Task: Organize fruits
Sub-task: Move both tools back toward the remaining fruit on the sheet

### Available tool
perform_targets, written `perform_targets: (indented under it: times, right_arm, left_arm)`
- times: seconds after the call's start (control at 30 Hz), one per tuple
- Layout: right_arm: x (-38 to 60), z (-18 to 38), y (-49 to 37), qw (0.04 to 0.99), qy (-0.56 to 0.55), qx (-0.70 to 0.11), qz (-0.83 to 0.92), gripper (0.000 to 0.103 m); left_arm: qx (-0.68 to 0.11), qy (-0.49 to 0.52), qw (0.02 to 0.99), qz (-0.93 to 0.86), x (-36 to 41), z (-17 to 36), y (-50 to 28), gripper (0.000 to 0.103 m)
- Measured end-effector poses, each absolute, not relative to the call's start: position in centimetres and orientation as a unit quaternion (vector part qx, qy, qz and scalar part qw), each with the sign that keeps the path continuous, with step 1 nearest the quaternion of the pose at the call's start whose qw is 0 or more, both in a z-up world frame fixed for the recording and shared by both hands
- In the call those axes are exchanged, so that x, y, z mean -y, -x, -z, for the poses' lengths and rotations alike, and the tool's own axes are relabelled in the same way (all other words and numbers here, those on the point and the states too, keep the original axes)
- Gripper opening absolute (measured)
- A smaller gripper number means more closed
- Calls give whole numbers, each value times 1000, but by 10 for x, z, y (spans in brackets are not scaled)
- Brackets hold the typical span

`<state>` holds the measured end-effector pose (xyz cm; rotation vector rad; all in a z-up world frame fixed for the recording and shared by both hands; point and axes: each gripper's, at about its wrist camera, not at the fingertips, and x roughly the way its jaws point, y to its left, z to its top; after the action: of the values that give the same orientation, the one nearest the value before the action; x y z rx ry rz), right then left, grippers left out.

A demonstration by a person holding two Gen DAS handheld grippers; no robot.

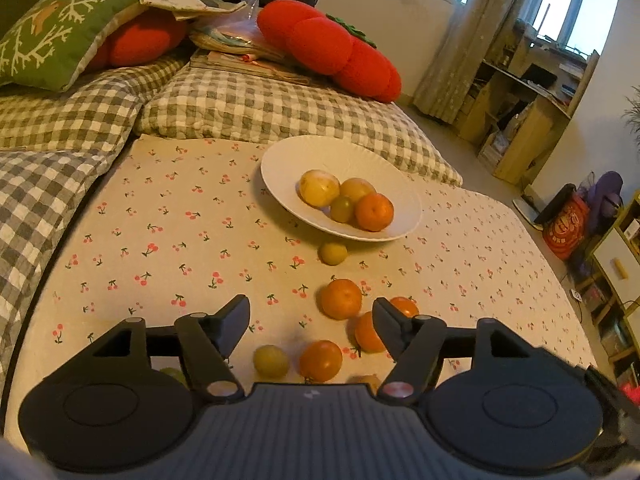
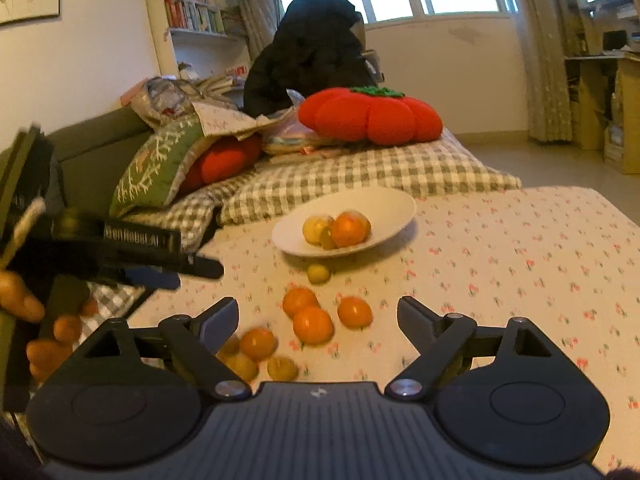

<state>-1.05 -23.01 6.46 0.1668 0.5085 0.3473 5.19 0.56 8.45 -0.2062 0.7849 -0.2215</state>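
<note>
Both hand-held grippers stand with jaws apart and nothing between the pads: left hand-held gripper, right hand-held gripper.

Fruit: white plate holds four pieces, a yellow fruit, another yellowish one behind it, a small green one and a mandarin. Loose on the cloth, between the plate and the near edge: a small green fruit just below the plate rim, then mandarins and yellow-green fruits close together, some touching.

Risks (judgement):
- Round fruit on a soft, padded top; a pad closing off-centre would likely squirt it away, towards the near edge.
- The loose pieces are tightly clustered; going for one may nudge its neighbours.
- The plate is shallow and its load sits to one side; a dropped fruit could knock others out over the rim.
- The grippers work close together; the left one crosses the right wrist view, so a clash is possible.

Surface: cherry-print cloth, bordered at the far edge by grey gingham cushions. Beyond: tomato-shaped pillow, green embroidered pillow. Room: curtained windows, bookshelf, wooden desk; dim warm light.
</note>
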Motion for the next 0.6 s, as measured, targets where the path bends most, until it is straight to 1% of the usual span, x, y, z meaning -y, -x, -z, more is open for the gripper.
perform_targets:
  times: [0.03,0.13,0.23,0.4,0.6]
  right_arm:
    - [229,-63,10,950,-78,-252,-169,85]
    - [229,-60,13,949,-77,-255,-168,85]
    - [228,-57,12,947,-82,-258,-170,85]
    - [222,-49,13,944,-83,-264,-179,85]
    - [217,-40,14,940,-85,-273,-187,84]
  left_arm:
    - [-379,101,914,106,-7,-85,-50,70]
    - [-379,107,914,100,-12,-86,-48,78]
    - [-387,128,909,86,-25,-85,-47,84]
    - [-404,159,899,61,-46,-77,-41,88]
    - [-433,182,883,5,-75,-56,-40,87]
